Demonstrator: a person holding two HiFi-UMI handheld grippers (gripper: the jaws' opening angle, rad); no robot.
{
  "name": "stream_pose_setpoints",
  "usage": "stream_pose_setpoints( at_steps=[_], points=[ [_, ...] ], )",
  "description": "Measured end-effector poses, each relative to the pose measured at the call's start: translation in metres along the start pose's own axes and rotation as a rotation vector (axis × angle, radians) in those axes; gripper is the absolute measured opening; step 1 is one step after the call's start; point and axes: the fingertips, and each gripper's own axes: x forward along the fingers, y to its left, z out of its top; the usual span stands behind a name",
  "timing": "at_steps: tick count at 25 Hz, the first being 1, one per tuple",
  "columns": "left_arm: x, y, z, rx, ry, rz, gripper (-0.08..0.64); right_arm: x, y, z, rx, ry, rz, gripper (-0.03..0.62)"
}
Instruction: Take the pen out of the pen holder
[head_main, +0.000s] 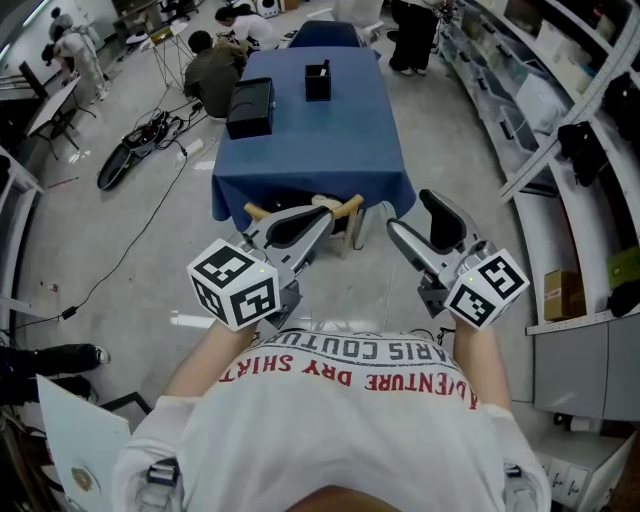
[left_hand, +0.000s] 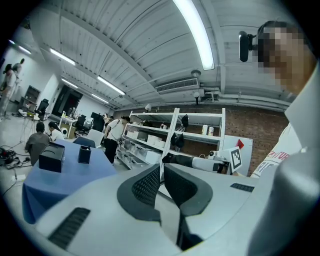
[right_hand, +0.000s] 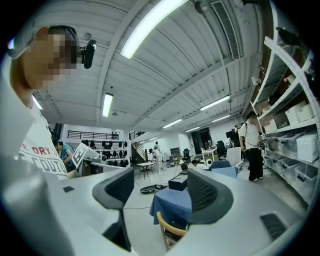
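The black pen holder (head_main: 317, 82) stands upright near the far end of a table under a blue cloth (head_main: 310, 150). It is far ahead of both grippers, and the pen itself is too small to make out. In the left gripper view the holder (left_hand: 84, 154) shows small at the left. My left gripper (head_main: 318, 218) is held level in front of my chest with its jaws together and nothing in them (left_hand: 162, 167). My right gripper (head_main: 412, 215) stands open beside it with nothing between its jaws (right_hand: 160, 185), and it points towards the table (right_hand: 172, 197).
A black box (head_main: 250, 107) sits on the cloth left of the holder. A wooden-framed chair (head_main: 300, 210) stands at the table's near end. Shelving (head_main: 560, 150) lines the right side. People (head_main: 215, 70) crouch and stand beyond the table, and cables (head_main: 140, 140) lie on the floor at the left.
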Motion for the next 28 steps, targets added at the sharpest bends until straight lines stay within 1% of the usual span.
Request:
stream_pose_setpoints(
  at_steps=[7, 11, 15, 21, 25, 28],
  points=[
    [0.026, 0.011, -0.011, -0.020, 0.025, -0.005, 0.046, 0.000, -0.031, -0.013, 0.022, 0.019, -0.027, 0.328],
    [0.043, 0.029, -0.013, -0.030, 0.036, -0.004, 0.046, 0.011, -0.051, -0.019, 0.030, 0.024, -0.031, 0.328],
    [0.067, 0.054, -0.010, -0.037, 0.044, 0.002, 0.046, 0.028, -0.081, -0.020, 0.043, 0.021, -0.035, 0.328],
    [0.123, 0.112, 0.002, -0.049, 0.063, 0.011, 0.046, 0.076, -0.143, -0.021, 0.083, 0.026, -0.023, 0.328],
    [0.167, 0.163, 0.014, -0.069, 0.073, 0.035, 0.046, 0.117, -0.195, -0.024, 0.112, 0.057, -0.003, 0.328],
    [0.197, 0.205, 0.020, -0.098, 0.077, 0.053, 0.046, 0.152, -0.231, -0.027, 0.114, 0.086, 0.014, 0.328]
  ],
)
